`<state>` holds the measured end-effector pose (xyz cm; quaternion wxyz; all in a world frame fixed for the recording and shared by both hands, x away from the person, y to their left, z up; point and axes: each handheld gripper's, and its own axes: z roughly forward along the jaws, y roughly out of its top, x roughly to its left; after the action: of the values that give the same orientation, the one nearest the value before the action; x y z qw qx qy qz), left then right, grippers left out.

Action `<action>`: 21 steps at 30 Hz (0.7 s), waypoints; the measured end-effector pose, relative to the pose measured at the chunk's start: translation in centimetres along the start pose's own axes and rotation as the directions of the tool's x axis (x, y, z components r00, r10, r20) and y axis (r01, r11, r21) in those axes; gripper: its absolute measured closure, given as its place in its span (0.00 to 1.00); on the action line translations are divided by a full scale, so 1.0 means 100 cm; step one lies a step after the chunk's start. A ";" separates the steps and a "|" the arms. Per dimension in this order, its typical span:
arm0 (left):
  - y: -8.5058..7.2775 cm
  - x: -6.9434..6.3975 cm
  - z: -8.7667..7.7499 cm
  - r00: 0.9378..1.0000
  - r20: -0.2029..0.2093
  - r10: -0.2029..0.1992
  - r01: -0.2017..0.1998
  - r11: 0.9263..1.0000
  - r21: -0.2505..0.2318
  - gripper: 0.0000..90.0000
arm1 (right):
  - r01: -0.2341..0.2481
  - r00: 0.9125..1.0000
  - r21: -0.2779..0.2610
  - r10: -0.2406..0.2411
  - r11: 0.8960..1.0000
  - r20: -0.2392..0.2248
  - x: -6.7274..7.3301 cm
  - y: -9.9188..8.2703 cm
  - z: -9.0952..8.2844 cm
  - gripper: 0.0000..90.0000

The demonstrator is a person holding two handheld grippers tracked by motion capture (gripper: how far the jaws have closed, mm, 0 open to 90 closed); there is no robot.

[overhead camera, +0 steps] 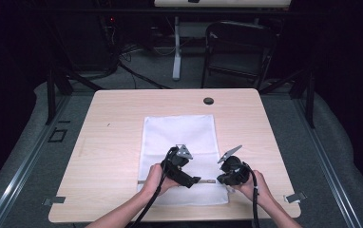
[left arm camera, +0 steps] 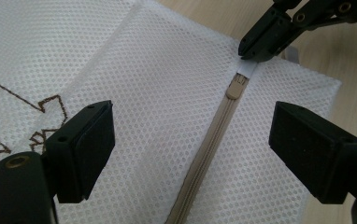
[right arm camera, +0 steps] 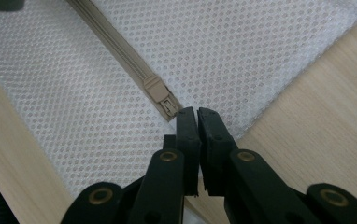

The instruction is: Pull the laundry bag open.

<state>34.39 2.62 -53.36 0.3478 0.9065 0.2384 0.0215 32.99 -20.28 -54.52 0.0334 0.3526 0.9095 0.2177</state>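
Observation:
A white mesh bag [overhead camera: 179, 133] lies flat on the wooden table [overhead camera: 108, 142], with a beige zipper [left arm camera: 214, 140] running along its near edge. The zipper slider [left arm camera: 236, 86] sits near the bag's right end. My right gripper [right arm camera: 197, 116] is shut, its tips pinching the small white tab [left arm camera: 247, 70] just past the slider [right arm camera: 157, 91]. My left gripper [left arm camera: 190, 135] hovers open over the mesh, one jaw on each side of the zipper, a short way back from the slider. In the high view the left gripper [overhead camera: 196, 180] and the right gripper [overhead camera: 220, 179] face each other along the zipper line.
A brown stitched outline [left arm camera: 41, 105] marks the mesh at the left of the left gripper view. A dark round grommet [overhead camera: 208, 100] sits in the table's far edge. A black chair [overhead camera: 239, 47] and a desk leg [overhead camera: 176, 47] stand beyond the table.

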 end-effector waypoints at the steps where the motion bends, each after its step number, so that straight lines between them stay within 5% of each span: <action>1: 0.000 0.000 0.001 1.000 0.000 0.003 -0.003 1.000 0.001 0.16 | 0.000 1.000 0.001 0.000 1.000 -0.006 -0.001 0.000 0.001 0.98; 14: 0.003 -0.005 0.024 0.998 0.045 0.043 -0.044 0.999 0.030 0.19 | -0.029 0.999 -0.005 0.028 1.000 -0.038 -0.004 -0.002 0.008 0.99; 21: 0.007 -0.011 0.039 0.993 0.084 0.084 -0.089 0.995 0.048 0.35 | -0.025 0.999 -0.002 0.025 1.000 -0.036 -0.005 -0.002 0.007 0.99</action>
<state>34.47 -0.77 -55.72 0.3325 0.9248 0.1848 -0.0070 33.36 -20.50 -55.33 0.0146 0.3600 0.9051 0.2257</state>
